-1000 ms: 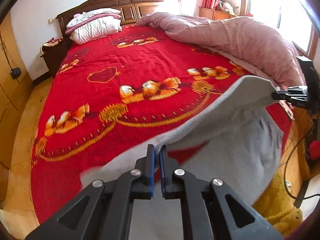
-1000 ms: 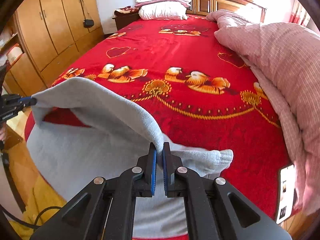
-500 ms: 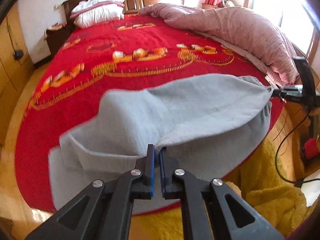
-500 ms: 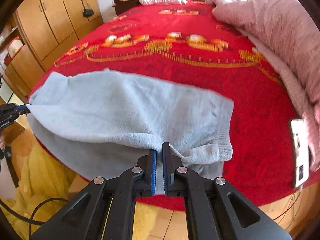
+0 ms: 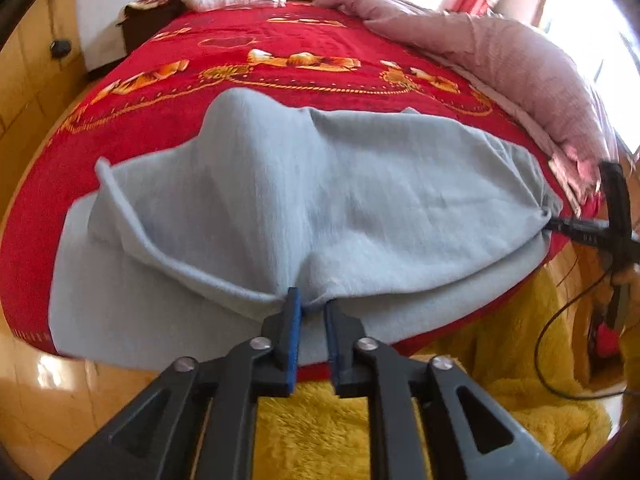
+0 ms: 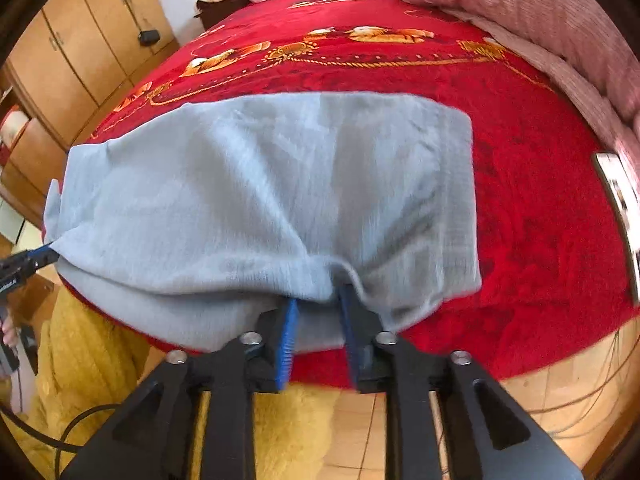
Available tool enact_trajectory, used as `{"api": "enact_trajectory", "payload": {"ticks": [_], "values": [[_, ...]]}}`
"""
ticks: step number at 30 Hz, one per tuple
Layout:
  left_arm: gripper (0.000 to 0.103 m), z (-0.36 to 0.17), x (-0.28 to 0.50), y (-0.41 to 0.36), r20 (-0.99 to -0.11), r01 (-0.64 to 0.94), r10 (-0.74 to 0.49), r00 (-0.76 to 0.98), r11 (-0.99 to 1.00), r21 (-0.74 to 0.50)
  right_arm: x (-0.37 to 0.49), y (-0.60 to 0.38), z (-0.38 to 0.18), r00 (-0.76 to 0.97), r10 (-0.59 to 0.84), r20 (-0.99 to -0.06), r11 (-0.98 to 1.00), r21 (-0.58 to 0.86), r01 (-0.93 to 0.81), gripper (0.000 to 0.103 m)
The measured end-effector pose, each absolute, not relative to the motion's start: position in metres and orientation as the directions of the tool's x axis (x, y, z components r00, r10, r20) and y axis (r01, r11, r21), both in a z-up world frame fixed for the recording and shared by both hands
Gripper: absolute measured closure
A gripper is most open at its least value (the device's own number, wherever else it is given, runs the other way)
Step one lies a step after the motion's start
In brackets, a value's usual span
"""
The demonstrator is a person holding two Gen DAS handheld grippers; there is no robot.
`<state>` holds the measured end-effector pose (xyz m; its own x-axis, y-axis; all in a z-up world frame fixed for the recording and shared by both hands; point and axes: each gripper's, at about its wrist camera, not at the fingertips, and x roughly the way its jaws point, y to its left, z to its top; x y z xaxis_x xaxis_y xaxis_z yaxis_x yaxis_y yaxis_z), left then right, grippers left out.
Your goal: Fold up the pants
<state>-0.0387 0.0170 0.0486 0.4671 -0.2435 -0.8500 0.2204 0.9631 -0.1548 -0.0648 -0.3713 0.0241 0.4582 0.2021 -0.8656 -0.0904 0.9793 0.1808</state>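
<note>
Left wrist view: the grey pants (image 5: 304,200) lie folded over on the red bedspread (image 5: 160,92) at the bed's near edge, 1 layer atop another. The left gripper (image 5: 310,312) has just been opening; its blue pads stand slightly apart with the fold's edge between them. The right gripper (image 6: 318,312) has also been opening, spread wider at the cloth's hem. A pink quilt (image 5: 520,64) lies beyond.

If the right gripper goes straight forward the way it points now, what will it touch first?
Most likely the grey pants. The right gripper has just been opening, and the folded edge lies at its fingertips, on the red bedspread. Depth is hard to judge.
</note>
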Motion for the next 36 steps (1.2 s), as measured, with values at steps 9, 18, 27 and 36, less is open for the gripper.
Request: {"api": "enact_trajectory", "payload": {"ticks": [9,18,27,36], "values": [[0.063,0.050,-0.054,0.035,-0.810,0.067,-0.323,0.489,0.940,-0.335,-0.088,-0.391,0.028,0.508,0.201,-0.838,0.968,0.250,0.029,0.068],[0.062,0.046,-0.049,0.067,-0.780,-0.127,-0.354,0.516,0.869,-0.478,-0.091,-0.424,0.044,0.549,0.207,-0.809,0.936,0.328,0.130,0.063],[0.062,0.050,-0.032,0.068,-0.793,-0.153,-0.262,0.551,0.902,-0.404,-0.068,-0.443,0.040,0.559,0.241,-0.793,0.866,0.436,0.246,0.060],[0.062,0.040,-0.021,0.061,-0.813,-0.223,-0.181,0.553,0.908,-0.354,-0.055,-0.442,0.022,0.523,0.294,-0.800,0.824,0.490,0.286,0.060]]}}
